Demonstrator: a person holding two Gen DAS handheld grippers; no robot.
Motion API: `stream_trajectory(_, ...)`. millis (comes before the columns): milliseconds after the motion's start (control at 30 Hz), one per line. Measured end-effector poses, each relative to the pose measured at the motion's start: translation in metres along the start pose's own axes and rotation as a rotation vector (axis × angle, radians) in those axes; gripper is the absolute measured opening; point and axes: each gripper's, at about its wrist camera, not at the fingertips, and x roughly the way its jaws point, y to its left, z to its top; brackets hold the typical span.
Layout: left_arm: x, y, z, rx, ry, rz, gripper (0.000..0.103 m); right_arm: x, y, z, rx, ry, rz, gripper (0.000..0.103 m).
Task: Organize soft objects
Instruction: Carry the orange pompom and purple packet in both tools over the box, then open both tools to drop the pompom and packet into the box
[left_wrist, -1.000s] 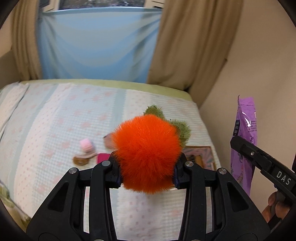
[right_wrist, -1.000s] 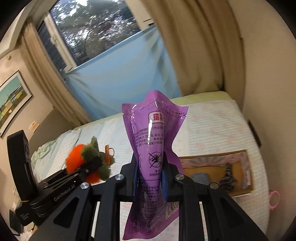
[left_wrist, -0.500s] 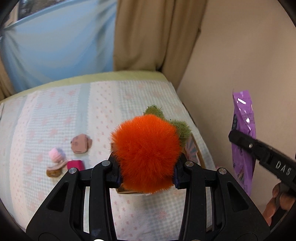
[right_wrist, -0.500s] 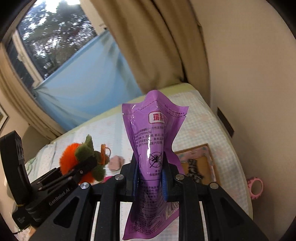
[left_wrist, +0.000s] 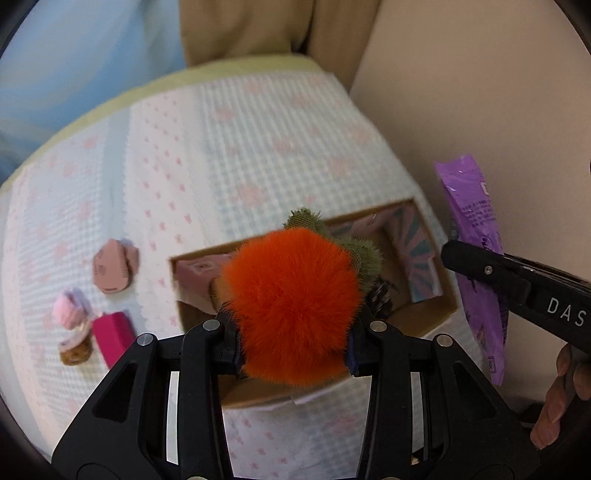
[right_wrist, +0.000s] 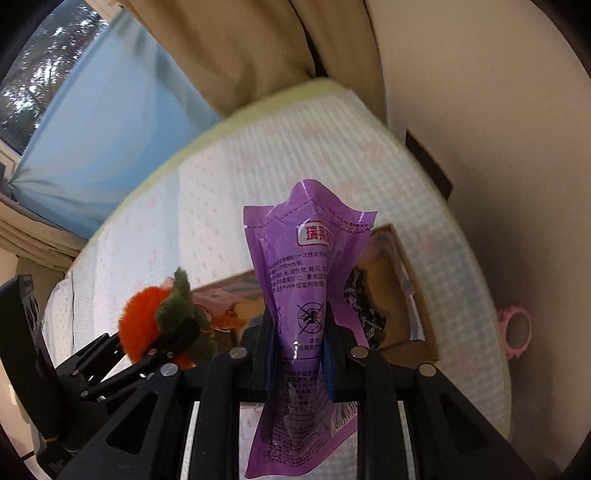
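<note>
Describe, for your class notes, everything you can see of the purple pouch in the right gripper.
The purple pouch is a flat, glossy plastic sachet with sealed edges, printed text, a red-and-white label near its upper end and a barcode at the lower end. It stands roughly upright, pinched across its middle so the upper part flares and creases. The right gripper is shut on it; nothing else touches it. It hangs above the open cardboard box on the bed.
</note>
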Motion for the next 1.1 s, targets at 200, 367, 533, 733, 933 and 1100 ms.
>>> stream_trajectory(200,0.065,-0.012,0.003,0.054,0.114,-0.022,0.035,0.059,-0.026,0.004,0.077,0.117,-0.009,0.019)
stream_trajectory(367,0.088,-0.015,-0.002,0.074,0.184,-0.045,0.035,0.1,-0.04,0.005,0.094,0.237,-0.026,0.019)
stream_trajectory(533,0.093,-0.012,-0.007,0.11,0.199,-0.048,0.045,0.114,-0.043,0.004,0.088,0.268,-0.028,0.028)
stream_trajectory(733,0.088,0.009,-0.009,0.08,0.209,-0.039,0.103,0.108,-0.047,0.009,0.129,0.237,0.004,0.103)
stream_trajectory(933,0.081,0.033,-0.02,0.012,0.22,-0.021,0.103,0.096,-0.051,0.004,0.125,0.183,-0.001,0.103)
stream_trajectory(1100,0.065,0.033,-0.024,0.009,0.189,-0.019,0.103,0.081,-0.047,-0.002,0.113,0.137,0.0,0.103)
